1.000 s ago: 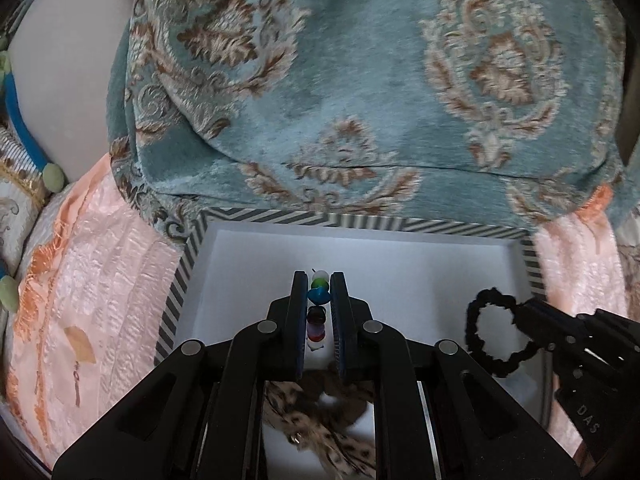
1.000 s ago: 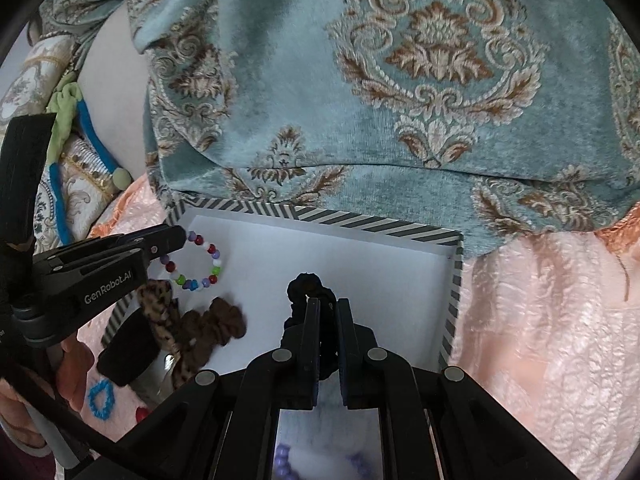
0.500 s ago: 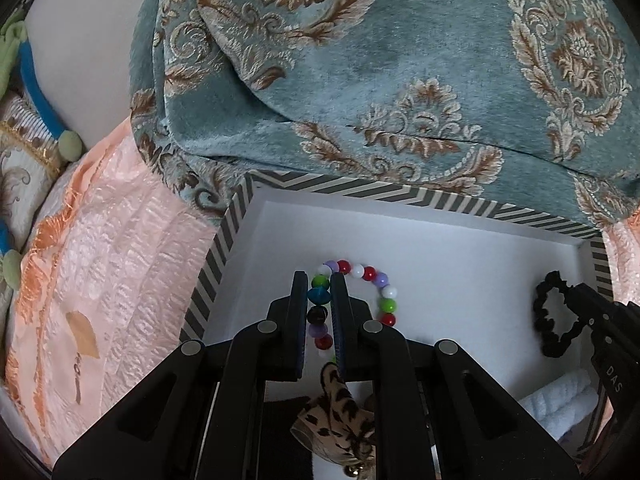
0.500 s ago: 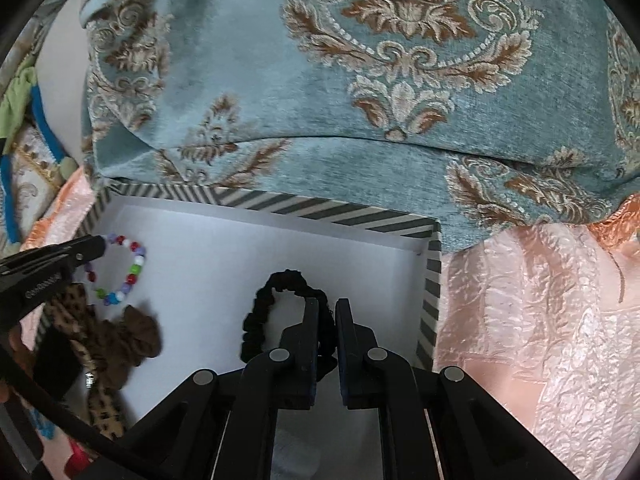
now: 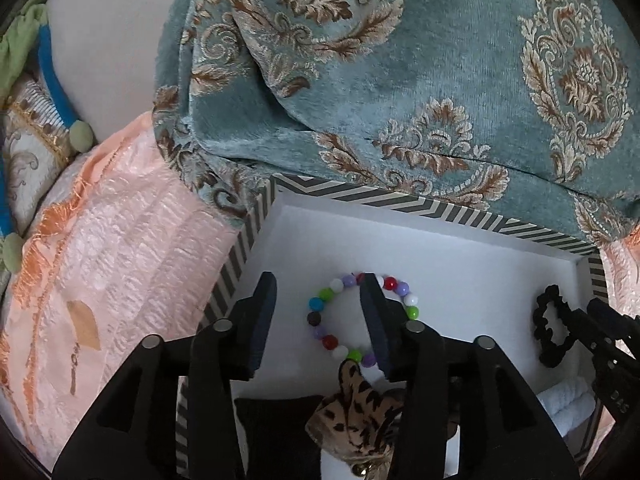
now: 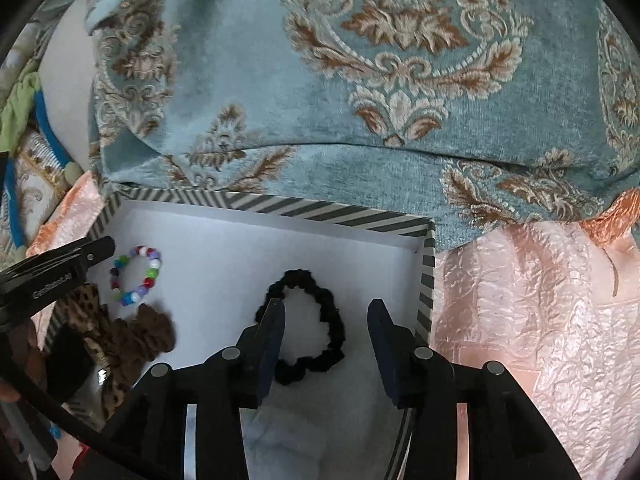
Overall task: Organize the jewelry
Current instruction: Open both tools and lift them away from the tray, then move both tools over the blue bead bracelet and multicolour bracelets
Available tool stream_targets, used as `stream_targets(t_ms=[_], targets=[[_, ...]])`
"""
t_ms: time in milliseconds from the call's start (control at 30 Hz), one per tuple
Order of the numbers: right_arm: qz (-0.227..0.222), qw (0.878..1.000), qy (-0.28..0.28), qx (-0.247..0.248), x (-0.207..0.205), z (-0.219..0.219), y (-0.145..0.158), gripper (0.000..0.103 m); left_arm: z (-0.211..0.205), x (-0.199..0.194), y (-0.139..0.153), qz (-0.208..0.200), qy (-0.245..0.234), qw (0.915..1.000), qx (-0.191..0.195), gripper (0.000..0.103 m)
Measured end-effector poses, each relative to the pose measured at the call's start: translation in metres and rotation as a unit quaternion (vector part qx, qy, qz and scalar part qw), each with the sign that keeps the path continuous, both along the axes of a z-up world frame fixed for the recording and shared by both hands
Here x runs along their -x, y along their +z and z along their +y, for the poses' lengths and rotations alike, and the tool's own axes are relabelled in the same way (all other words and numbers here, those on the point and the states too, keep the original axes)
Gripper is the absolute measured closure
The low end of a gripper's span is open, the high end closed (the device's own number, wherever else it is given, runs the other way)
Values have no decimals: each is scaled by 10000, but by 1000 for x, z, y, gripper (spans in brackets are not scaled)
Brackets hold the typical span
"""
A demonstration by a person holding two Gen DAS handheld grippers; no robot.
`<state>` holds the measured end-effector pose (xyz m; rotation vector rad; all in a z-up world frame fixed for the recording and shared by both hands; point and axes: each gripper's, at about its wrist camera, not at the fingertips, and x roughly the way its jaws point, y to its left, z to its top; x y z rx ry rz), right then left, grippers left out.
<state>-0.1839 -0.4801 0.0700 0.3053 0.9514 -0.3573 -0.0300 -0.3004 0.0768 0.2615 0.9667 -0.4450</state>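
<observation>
Both tongs gape wide: left gripper (image 5: 320, 312) over the bead bracelet (image 5: 362, 316), right gripper (image 6: 326, 330) over the black scrunchie (image 6: 306, 326), its long axis running upper left to lower right, in the striped box (image 6: 320, 212)

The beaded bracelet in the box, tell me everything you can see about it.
The beaded bracelet is a closed ring of glossy round beads, red, white, green, blue, purple and dark. It lies flat on the white floor of the striped box, near the leopard-print scrunchie. The left gripper is open above it, not gripping.

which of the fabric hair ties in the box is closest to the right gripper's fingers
The black scrunchie, a thin ruffled loop lying between the open fingers of the right gripper. The brown scrunchie and leopard-print one lie farther left.
</observation>
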Motion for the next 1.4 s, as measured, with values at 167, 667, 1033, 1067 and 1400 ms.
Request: stream_targets(t_ms=[167, 667, 1033, 1067, 1400], targets=[[-80, 9999, 72, -15, 10, 15, 16, 59, 9, 12, 12, -89, -10, 10000, -4, 55], [-346, 9987, 363, 70, 70, 72, 69, 56, 84, 65, 72, -124, -154, 9991, 386, 45], [-526, 9975, 454, 152, 148, 101, 86, 41, 168, 127, 81, 56, -357, 9985, 417, 44], [-517, 9976, 445, 152, 154, 103, 85, 41, 176, 132, 78, 101, -348, 9985, 412, 44], [-279, 9987, 418, -92, 199, 118, 55, 40, 233, 156, 41, 484, 19, 9981, 383, 44]])
